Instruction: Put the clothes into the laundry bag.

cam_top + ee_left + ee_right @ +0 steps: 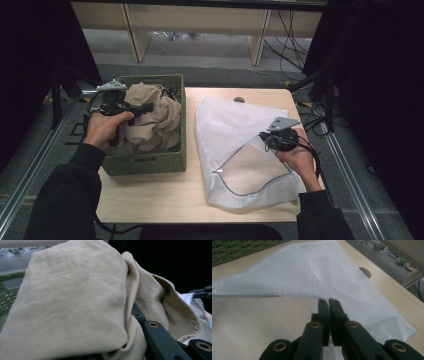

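Mesh bag (294, 272) edge between closed jaws

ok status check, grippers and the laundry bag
Left gripper in green basket, beige cloth draped over it. Right gripper shut on mesh bag, mouth lifted open. Nothing blocking.

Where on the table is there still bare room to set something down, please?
Bare wood runs along the near edge of the table, in front of the green basket and left of the mesh laundry bag. A thin strip lies between basket and bag. The right half is crowded by the bag.
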The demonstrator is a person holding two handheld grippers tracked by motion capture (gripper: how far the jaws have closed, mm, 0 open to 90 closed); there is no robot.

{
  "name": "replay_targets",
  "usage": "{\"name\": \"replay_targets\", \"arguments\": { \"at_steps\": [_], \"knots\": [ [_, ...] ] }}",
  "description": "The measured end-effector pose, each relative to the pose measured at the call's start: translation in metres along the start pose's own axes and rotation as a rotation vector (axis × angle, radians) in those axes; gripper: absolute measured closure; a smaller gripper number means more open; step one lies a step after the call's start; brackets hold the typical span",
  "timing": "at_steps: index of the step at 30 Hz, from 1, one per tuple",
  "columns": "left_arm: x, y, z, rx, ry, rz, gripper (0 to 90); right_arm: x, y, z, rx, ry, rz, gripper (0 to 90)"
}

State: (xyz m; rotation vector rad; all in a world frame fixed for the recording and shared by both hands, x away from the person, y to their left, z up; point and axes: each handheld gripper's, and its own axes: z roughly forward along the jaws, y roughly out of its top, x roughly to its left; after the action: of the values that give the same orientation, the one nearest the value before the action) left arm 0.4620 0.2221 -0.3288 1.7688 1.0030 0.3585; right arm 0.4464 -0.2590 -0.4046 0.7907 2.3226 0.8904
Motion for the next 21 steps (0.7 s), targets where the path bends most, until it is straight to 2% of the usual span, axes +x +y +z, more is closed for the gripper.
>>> {"name": "replay_targets", "arguments": {
  "at_steps": [3,4,5,6,7,9,10,12,13,14,15,16,17,18,19,20,21],
  "knots": [
    [-0.014,0.005,-0.010,-0.017,-0.037,0.019,74.3,-0.001,0.001,0.000,-0.003,0.007,-0.010,89.4],
    [-0.014,0.005,-0.010,-0.017,-0.037,0.019,74.4,-0.001,0.001,0.000,-0.003,0.007,-0.010,89.4],
    [-0.022,0.006,-0.015,-0.022,-0.064,0.027,74.4,-0.001,0.001,0.000,-0.008,0.004,-0.012,89.4],
    [-0.022,0.006,-0.015,-0.022,-0.064,0.027,74.5,-0.001,0.001,0.000,-0.008,0.004,-0.012,89.4],
    [-0.030,0.009,-0.021,-0.033,-0.096,0.031,74.6,-0.001,0.001,0.000,-0.012,-0.004,-0.001,89.4],
    [-0.040,0.012,-0.027,-0.049,-0.135,0.032,74.7,-0.001,0.002,-0.001,-0.009,-0.001,0.004,89.4],
    [-0.040,0.012,-0.027,-0.049,-0.135,0.032,74.7,-0.001,0.002,-0.001,-0.009,-0.001,0.004,89.4],
    [-0.052,0.015,-0.034,-0.064,-0.171,0.040,74.7,-0.002,0.002,-0.001,-0.020,-0.002,-0.005,89.4],
    [-0.060,0.018,-0.038,-0.071,-0.198,0.051,74.7,-0.003,0.003,-0.001,-0.025,-0.015,-0.013,89.4],
    [-0.065,0.019,-0.041,-0.076,-0.213,0.049,74.7,-0.002,0.004,-0.001,-0.023,-0.008,0.006,89.4],
    [-0.078,0.024,-0.046,-0.084,-0.265,0.069,74.7,-0.002,0.005,-0.001,-0.023,-0.001,-0.006,89.4],
    [-0.078,0.024,-0.046,-0.084,-0.265,0.069,74.7,-0.002,0.005,-0.001,-0.023,-0.001,-0.006,89.4],
    [-0.092,0.027,-0.050,-0.090,-0.319,0.072,74.7,-0.002,0.005,0.000,-0.024,0.000,-0.007,89.4],
    [-0.092,0.027,-0.050,-0.090,-0.319,0.072,74.7,-0.002,0.005,0.000,-0.024,0.000,-0.007,89.4],
    [-0.106,0.028,-0.051,-0.081,-0.364,0.074,74.7,-0.002,0.005,-0.001,-0.023,0.004,-0.002,89.4],
    [-0.106,0.028,-0.051,-0.081,-0.364,0.074,74.6,-0.002,0.005,-0.001,-0.023,0.004,-0.002,89.4],
    [-0.112,0.028,-0.050,-0.083,-0.397,0.071,74.6,-0.002,0.005,-0.001,-0.026,0.000,0.008,89.4]
  ]
}}
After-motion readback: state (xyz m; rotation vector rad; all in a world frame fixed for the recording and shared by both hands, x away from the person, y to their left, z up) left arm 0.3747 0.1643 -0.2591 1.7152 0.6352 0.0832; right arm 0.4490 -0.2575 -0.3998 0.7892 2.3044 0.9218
